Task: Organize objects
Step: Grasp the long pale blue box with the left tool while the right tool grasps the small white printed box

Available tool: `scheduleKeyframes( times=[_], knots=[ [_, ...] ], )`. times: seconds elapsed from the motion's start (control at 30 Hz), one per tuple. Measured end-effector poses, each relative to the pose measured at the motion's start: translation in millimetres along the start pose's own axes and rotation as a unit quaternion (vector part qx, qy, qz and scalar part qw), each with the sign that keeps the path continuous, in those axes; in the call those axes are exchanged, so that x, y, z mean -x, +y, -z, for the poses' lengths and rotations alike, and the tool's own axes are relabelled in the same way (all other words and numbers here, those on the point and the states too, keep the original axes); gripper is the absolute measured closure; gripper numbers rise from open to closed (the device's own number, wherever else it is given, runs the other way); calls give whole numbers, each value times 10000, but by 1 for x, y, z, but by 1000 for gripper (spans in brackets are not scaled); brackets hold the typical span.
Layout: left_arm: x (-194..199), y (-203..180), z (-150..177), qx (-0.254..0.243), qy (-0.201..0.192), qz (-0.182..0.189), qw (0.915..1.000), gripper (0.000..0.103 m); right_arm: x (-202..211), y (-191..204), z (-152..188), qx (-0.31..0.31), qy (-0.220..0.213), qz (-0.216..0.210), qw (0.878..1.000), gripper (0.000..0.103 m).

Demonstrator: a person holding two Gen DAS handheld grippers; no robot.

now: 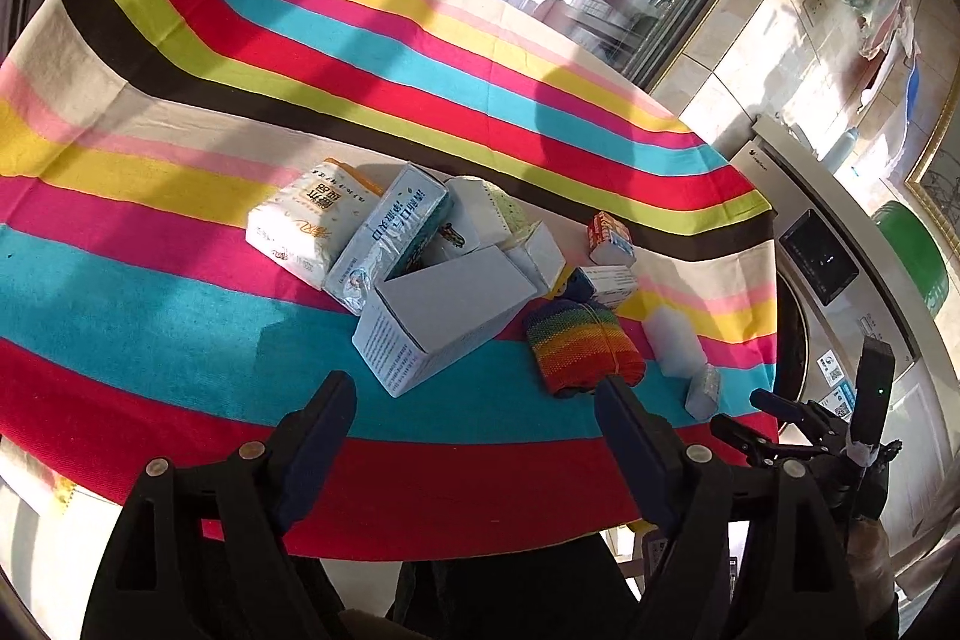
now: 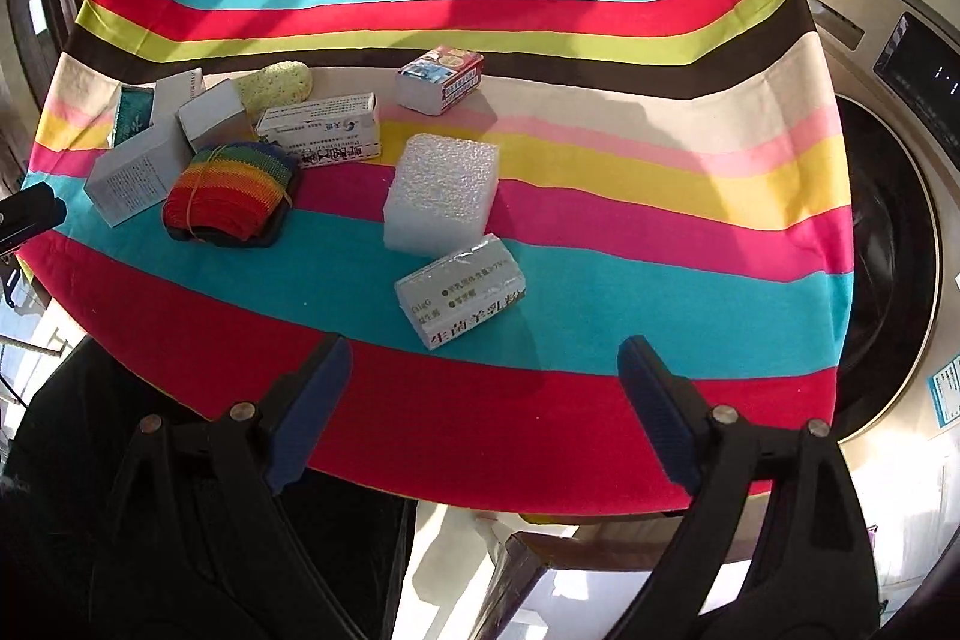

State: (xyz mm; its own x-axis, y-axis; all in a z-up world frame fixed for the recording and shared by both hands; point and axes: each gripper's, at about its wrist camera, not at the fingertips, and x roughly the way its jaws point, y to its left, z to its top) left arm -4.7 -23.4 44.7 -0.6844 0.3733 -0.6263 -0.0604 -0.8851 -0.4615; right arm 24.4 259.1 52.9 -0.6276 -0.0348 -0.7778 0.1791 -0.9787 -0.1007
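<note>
A cluster of small packages lies on a striped tablecloth (image 1: 180,280). In the left wrist view my open, empty left gripper (image 1: 474,388) hovers just short of a pale blue box (image 1: 444,322) and a rainbow knitted bundle (image 1: 585,346). A white tissue pack (image 1: 306,226) and a blue-lettered pack (image 1: 390,238) lie behind. In the right wrist view my open, empty right gripper (image 2: 486,358) hovers near a silver-wrapped block (image 2: 462,295), with a white foam block (image 2: 444,190) beyond it. The rainbow bundle (image 2: 228,190) lies to the left.
A red and white small box (image 2: 441,79), a white medicine box (image 2: 324,130), a yellow sponge (image 2: 276,85) and grey boxes (image 2: 138,175) lie farther back. A washing machine (image 2: 900,160) stands right of the table. The other gripper (image 1: 840,436) shows at the table's right edge.
</note>
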Motion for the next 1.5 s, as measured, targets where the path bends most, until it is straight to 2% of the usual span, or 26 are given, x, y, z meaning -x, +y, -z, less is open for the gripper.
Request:
scheduleKeyframes(
  times=[0.17,0.3,0.47,0.53,0.7,0.93,1.0,1.07,1.13,1.23,1.5],
  knots=[
    [-13,-2,-6,564,37,-428,9975,20,-13,-1,-13,500,6,-189,9986,11],
    [-26,-12,-11,984,69,-838,9916,20,-22,-5,-21,684,-3,-405,9968,11],
    [-43,-26,-16,1166,48,-1515,9815,18,-30,-11,-24,717,53,-750,9946,11],
    [-52,-26,-17,1346,167,-1604,9777,18,-33,-12,-25,714,65,-868,9936,11],
    [-61,-36,-19,1238,81,-1992,9721,16,-37,-12,-25,760,73,-963,9924,11],
    [-76,-43,-21,1166,239,-2344,9648,9,-38,-12,-21,800,71,-1085,9909,11],
    [-83,-43,-22,1155,283,-2427,9628,9,-39,-12,-20,808,67,-1104,9906,14],
    [-88,-43,-22,1175,226,-2546,9596,9,-41,-12,-19,775,94,-1096,9909,30],
    [-92,-39,-24,1156,232,-2657,9568,10,-42,-13,-19,727,92,-1065,9916,38],
    [-92,-36,-26,1007,237,-2646,9588,11,-41,-15,-19,664,75,-1031,9924,50],
    [-76,-31,-19,817,215,-2532,9637,11,-35,-21,-10,282,-9,-917,9954,50]
  ],
)
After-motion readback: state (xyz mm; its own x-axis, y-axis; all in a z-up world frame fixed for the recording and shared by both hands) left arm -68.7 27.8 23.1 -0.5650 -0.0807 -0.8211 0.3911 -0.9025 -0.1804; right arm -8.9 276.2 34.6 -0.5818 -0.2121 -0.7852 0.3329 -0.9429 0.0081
